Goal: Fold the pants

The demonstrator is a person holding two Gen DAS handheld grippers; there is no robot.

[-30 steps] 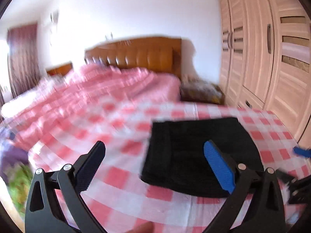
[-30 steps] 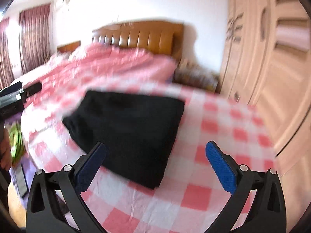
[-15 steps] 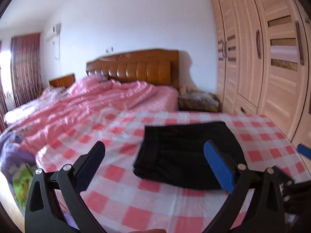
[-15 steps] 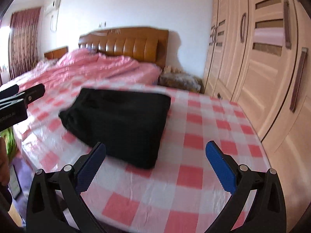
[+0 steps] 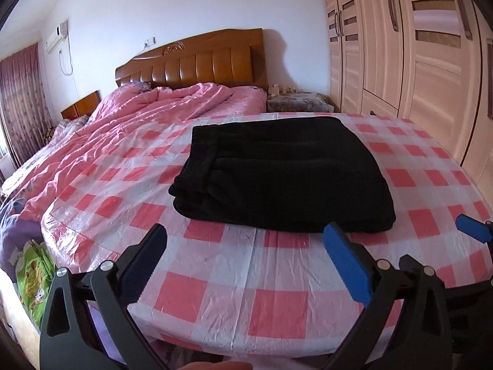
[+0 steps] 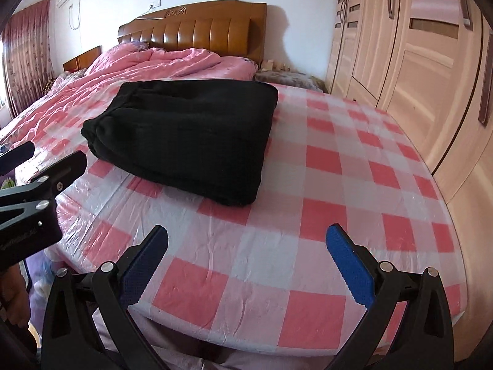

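Note:
The black pants (image 5: 283,172) lie folded into a thick rectangle on the round table with the pink checked plastic cloth (image 5: 234,289). They also show in the right wrist view (image 6: 185,135). My left gripper (image 5: 246,256) is open and empty, held back over the table's near edge, short of the pants. My right gripper (image 6: 246,256) is open and empty, also near the front edge, to the right of the pants. The left gripper shows at the left edge of the right wrist view (image 6: 34,178).
A bed with a pink quilt (image 5: 129,129) and wooden headboard (image 5: 197,64) stands behind the table. Wardrobe doors (image 5: 425,61) line the right side. A nightstand (image 5: 295,100) sits between them. Bags (image 5: 27,268) lie on the floor at left.
Both grippers have pulled back toward the table's near edge, away from the pants. The pants lie still, folded. Both grippers stay open.

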